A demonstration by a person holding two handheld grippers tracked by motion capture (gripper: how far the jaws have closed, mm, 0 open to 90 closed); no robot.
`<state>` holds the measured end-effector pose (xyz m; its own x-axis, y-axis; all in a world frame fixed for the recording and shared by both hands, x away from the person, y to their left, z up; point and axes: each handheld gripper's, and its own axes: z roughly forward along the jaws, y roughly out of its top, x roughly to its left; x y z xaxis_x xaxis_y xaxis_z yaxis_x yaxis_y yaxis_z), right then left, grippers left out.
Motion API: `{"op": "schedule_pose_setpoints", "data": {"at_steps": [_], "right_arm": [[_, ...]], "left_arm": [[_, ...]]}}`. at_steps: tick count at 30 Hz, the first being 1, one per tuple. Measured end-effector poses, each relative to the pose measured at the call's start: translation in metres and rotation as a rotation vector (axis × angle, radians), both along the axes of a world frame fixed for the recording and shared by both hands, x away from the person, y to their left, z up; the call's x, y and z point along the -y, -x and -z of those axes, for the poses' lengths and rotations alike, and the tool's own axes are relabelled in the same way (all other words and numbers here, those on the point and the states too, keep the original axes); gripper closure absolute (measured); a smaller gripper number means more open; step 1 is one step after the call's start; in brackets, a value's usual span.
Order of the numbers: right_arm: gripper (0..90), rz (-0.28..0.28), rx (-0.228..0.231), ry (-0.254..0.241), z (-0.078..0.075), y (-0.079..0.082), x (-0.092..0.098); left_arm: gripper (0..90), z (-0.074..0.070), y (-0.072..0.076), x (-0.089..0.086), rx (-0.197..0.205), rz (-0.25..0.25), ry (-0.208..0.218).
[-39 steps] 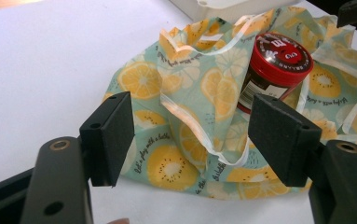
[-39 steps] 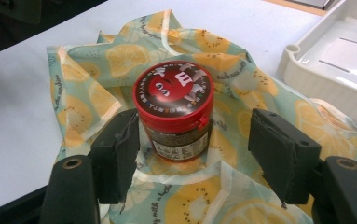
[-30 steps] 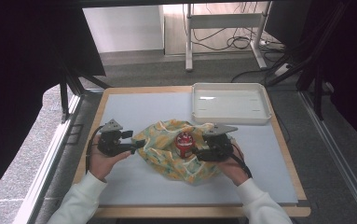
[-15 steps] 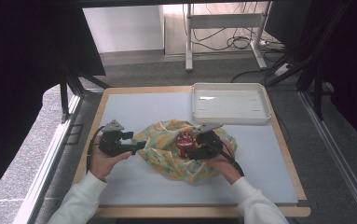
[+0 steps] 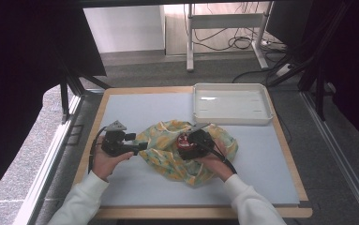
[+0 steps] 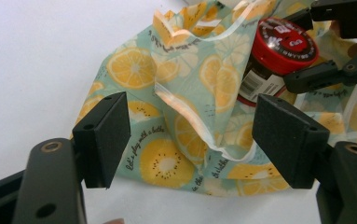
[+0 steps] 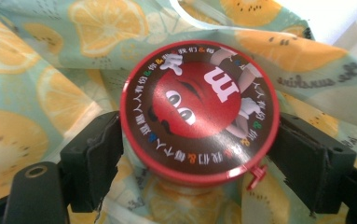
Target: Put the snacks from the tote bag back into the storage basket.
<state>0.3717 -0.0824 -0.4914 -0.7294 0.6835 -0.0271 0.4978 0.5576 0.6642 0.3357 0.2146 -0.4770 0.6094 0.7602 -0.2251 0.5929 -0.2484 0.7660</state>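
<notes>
The tabletop [image 5: 135,108] carries a white tray [image 5: 230,104] at its far right and, nearer the person, a crumpled lemon-print cloth bag [image 5: 168,154] lying at the middle. A red-lidded jar [image 7: 199,105] sits on the bag's folds, partly wrapped by the cloth, with a barcode label on its side in the left gripper view. The left hand-held gripper [image 6: 199,137] stands at the bag's left edge with its jaws wide, a fold of the fabric rising between them and neither pad touching it. The right hand-held gripper [image 7: 204,161] is over the jar; its jaws have just been opening and now flank the lid on both sides, close to the rim; whether the pads still press on it I cannot tell.
</notes>
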Motion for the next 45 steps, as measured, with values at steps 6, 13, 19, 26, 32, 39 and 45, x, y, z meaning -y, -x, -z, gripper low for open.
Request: {"op": "schedule_pose_setpoints", "data": {"at_steps": [6, 13, 19, 26, 32, 39, 45], "right_arm": [[25.2, 0.001, 0.011, 0.008, 0.002, -0.001, -0.004], [25.4, -0.005, 0.001, -0.012, -0.002, 0.0, -0.001], [25.5, -0.039, 0.001, -0.065, -0.018, 0.007, 0.005], [25.5, -0.071, 0.02, -0.098, -0.036, 0.016, 0.011], [25.5, -0.088, 0.043, -0.123, -0.05, 0.022, 0.018], [25.5, -0.114, 0.061, -0.149, -0.065, 0.024, 0.024], [25.5, -0.126, 0.067, -0.171, -0.073, 0.025, 0.028]], "left_arm": [[28.0, 0.001, -0.001, 0.0, 0.0, 0.005, -0.002], [28.1, -0.001, -0.001, -0.002, 0.009, -0.006, -0.004], [28.1, -0.005, 0.001, -0.004, 0.02, -0.013, -0.004], [28.2, -0.007, 0.003, -0.003, 0.028, -0.018, -0.006], [28.2, -0.007, 0.004, -0.001, 0.036, -0.013, -0.012], [28.3, -0.005, 0.004, -0.002, 0.034, -0.011, -0.01], [28.3, -0.004, 0.003, -0.002, 0.034, -0.013, -0.01]]}}
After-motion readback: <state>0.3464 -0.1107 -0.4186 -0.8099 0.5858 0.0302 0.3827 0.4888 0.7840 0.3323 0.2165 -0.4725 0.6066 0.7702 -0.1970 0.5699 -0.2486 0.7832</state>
